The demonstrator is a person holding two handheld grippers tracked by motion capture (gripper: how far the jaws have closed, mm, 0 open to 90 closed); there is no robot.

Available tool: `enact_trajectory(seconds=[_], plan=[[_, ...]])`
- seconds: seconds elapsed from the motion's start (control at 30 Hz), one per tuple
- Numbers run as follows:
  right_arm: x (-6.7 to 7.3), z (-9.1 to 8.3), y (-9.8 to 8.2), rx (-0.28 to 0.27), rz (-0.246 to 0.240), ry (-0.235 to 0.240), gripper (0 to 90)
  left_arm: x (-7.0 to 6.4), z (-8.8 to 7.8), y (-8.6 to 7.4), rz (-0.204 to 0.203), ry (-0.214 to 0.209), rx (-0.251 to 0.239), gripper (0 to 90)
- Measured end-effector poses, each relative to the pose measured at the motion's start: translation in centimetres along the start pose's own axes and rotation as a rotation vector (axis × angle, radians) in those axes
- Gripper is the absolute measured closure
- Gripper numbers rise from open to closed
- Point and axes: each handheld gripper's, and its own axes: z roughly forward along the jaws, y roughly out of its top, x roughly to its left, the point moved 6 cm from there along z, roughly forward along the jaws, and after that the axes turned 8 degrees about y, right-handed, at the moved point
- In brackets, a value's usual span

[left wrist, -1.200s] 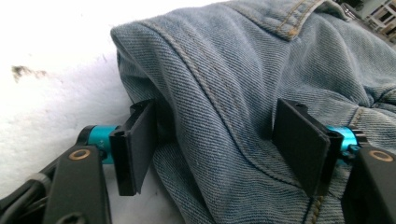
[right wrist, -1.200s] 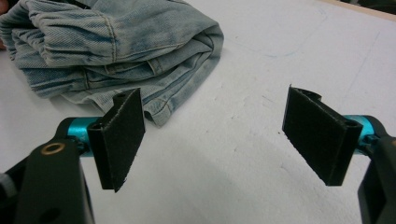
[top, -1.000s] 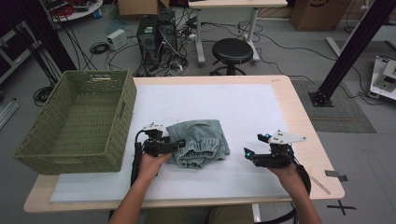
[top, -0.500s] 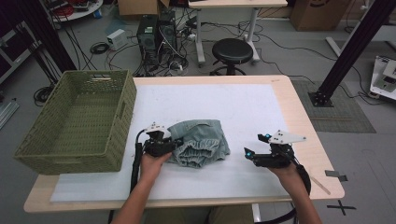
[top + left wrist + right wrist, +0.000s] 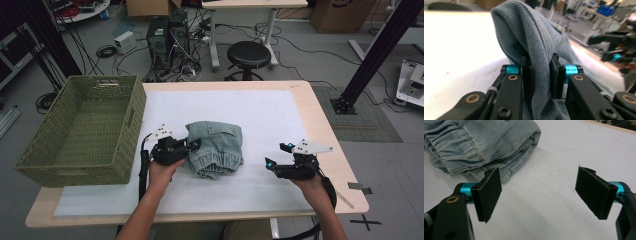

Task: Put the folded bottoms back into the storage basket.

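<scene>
A folded, light-blue denim garment (image 5: 217, 145) lies on the white mat in the middle of the table. My left gripper (image 5: 193, 146) is at its left edge, and its jaws have just been closing with the cloth between them. In the left gripper view the pads of that gripper (image 5: 540, 72) pinch a raised fold of the denim (image 5: 529, 32). My right gripper (image 5: 270, 164) stays low over the mat to the right of the garment, open with nothing between its pads (image 5: 537, 192). The denim (image 5: 479, 142) lies ahead of it to its left.
A green woven basket (image 5: 134, 117) stands at the table's left end, close to my left hand. The white mat (image 5: 280, 112) covers most of the wooden tabletop. Beyond the far edge are a black stool (image 5: 248, 52), computers and cables.
The left gripper's jaws have shut on the garment's left edge and lifted it slightly, raising a fold of denim. The right gripper has not moved.
</scene>
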Motion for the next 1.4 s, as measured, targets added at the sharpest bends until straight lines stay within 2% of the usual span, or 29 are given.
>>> enact_trajectory(seconds=[0.2,0.37,0.7,0.97,1.1,1.4], plan=[[0.0,0.0,0.1,0.001,0.001,-0.001,21.8,-1.2,-0.5,1.2,0.035,-0.049,-0.031,76.4],[0.1,0.1,0.1,0.002,0.001,0.001,21.8,-1.6,-1.2,2.2,0.051,-0.077,-0.065,76.5],[0.1,0.2,0.2,0.005,-0.003,0.003,21.8,-1.9,-2.9,4.2,0.084,-0.105,-0.112,76.8],[0.1,0.2,0.4,0.008,-0.008,0.001,21.8,-1.6,-5.0,6.6,0.109,-0.105,-0.171,77.3],[0.1,0.2,0.7,0.006,-0.010,0.001,21.8,-1.4,-6.0,7.9,0.132,-0.096,-0.177,77.4],[0.2,0.5,0.9,0.011,-0.018,0.004,21.8,-0.9,-8.3,10.8,0.161,-0.085,-0.226,77.4]])
